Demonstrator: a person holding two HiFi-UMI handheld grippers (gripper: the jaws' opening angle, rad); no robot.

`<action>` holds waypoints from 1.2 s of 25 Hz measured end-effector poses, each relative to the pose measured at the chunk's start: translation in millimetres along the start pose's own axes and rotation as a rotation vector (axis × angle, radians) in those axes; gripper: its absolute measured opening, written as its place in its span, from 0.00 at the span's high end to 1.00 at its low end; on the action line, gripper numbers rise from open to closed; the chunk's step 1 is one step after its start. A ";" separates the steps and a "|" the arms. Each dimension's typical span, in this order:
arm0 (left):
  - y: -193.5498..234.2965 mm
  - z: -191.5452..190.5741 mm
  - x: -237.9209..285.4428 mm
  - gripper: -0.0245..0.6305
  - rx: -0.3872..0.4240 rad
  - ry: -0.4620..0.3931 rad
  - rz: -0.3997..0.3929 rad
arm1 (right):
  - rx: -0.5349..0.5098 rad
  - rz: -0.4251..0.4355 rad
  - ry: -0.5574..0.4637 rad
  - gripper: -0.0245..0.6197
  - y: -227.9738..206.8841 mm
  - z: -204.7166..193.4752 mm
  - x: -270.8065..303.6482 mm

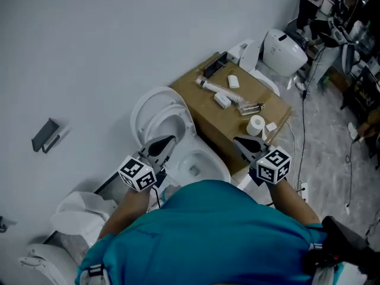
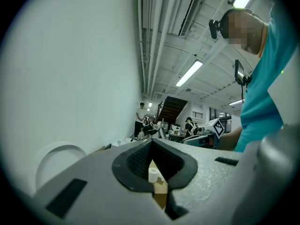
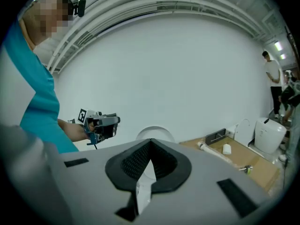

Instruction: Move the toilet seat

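The white toilet stands against the wall with its lid (image 1: 145, 103) and seat ring (image 1: 173, 122) both raised; the bowl (image 1: 202, 165) lies open below them. My left gripper (image 1: 169, 140) hovers just in front of the raised seat, jaws shut and empty, clear of it. My right gripper (image 1: 237, 140) is held right of the bowl, beside the cardboard box, also shut on nothing. In the left gripper view the shut jaws (image 2: 151, 142) point along the wall, with the lid (image 2: 56, 158) at lower left. The right gripper view looks over its shut jaws (image 3: 151, 142) at the lid (image 3: 154, 132) and the left gripper (image 3: 101, 123).
A cardboard box (image 1: 205, 108) right of the toilet carries a pipe, small white parts and a paper roll (image 1: 256, 124). A second white toilet (image 1: 284, 52) sits behind it. A grey holder (image 1: 46, 135) hangs on the wall; cables run across the floor at right.
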State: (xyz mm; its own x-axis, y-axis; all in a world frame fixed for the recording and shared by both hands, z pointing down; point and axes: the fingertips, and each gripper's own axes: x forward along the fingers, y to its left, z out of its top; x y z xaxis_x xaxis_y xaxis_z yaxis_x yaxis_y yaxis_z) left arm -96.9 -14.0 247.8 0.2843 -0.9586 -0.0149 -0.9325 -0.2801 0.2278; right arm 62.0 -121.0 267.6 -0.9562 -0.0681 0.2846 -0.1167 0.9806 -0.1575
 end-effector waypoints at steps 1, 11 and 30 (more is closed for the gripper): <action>-1.5 3.1 -0.3 0.96 0.005 0.004 -0.003 | 0.001 -0.014 -0.006 0.96 -0.6 1.0 -6.6; -12.0 5.1 -0.9 0.96 0.008 0.018 -0.021 | 0.015 -0.077 -0.100 0.96 -17.6 15.6 -37.6; 5.5 2.1 -11.6 0.96 -0.021 -0.007 0.030 | -0.048 -0.041 -0.084 0.96 -15.3 25.0 -15.0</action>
State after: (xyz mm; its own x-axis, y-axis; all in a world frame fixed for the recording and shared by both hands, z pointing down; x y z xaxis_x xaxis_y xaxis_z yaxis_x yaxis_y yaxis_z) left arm -105.8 -4.5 247.3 0.2542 -0.9670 -0.0142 -0.9358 -0.2496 0.2490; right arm 71.4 -139.5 242.1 -0.9702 -0.1220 0.2093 -0.1456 0.9841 -0.1014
